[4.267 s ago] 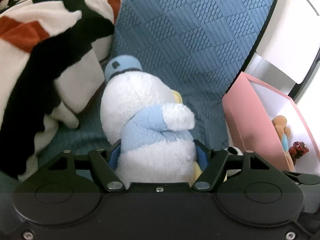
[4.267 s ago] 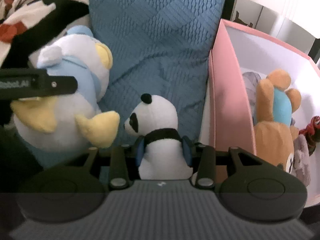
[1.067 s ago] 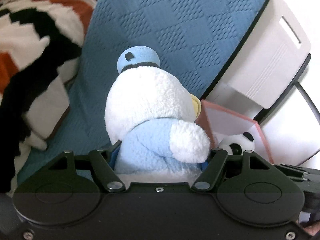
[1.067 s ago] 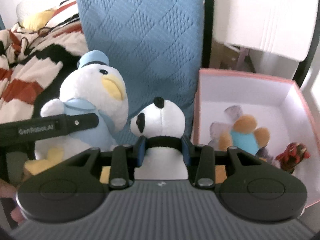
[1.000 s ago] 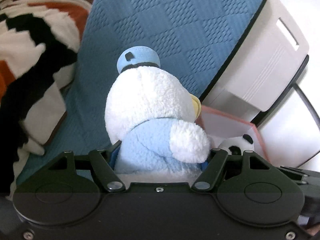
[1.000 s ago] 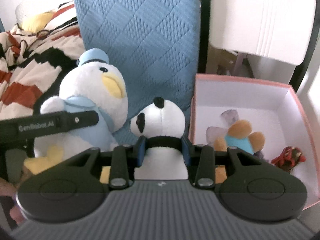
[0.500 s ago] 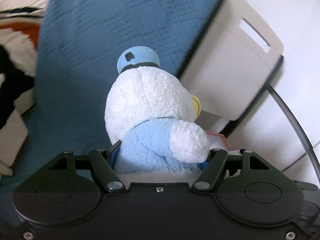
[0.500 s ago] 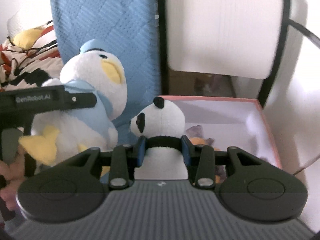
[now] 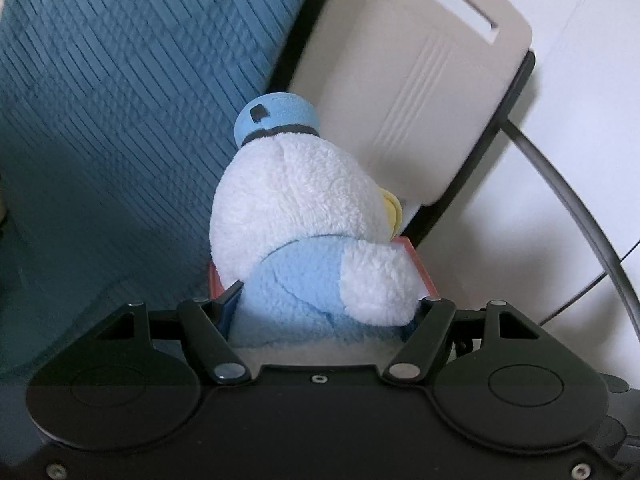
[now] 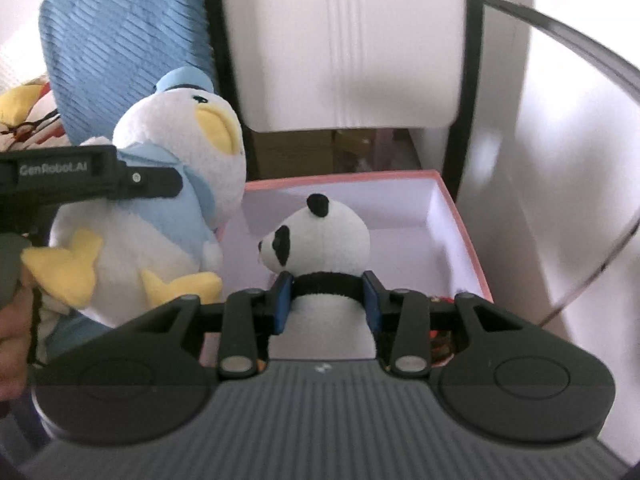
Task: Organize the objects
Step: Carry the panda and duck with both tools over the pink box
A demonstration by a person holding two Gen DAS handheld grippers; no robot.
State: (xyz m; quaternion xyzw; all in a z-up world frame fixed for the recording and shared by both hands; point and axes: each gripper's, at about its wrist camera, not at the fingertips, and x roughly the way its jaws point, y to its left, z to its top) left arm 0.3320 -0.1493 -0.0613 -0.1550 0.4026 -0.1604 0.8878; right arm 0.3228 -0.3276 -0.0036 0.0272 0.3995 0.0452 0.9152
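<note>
Behind both toys stands a white chair [image 10: 344, 40] with a black frame, a blue quilted cushion [image 9: 120, 80] to its left. Below, the pink box [image 10: 460, 216] lies open, its white inside mostly bare. The left gripper [image 9: 320, 312] has its jaws clamped on the duck toy [image 9: 300, 208] at the box's left rim. The right gripper [image 10: 326, 304] has its jaws clamped around the panda toy [image 10: 324, 236], held over the box.

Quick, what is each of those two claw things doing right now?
Left gripper: closed on the white-and-blue plush duck with the blue cap.
Right gripper: closed on the small black-and-white plush panda.
</note>
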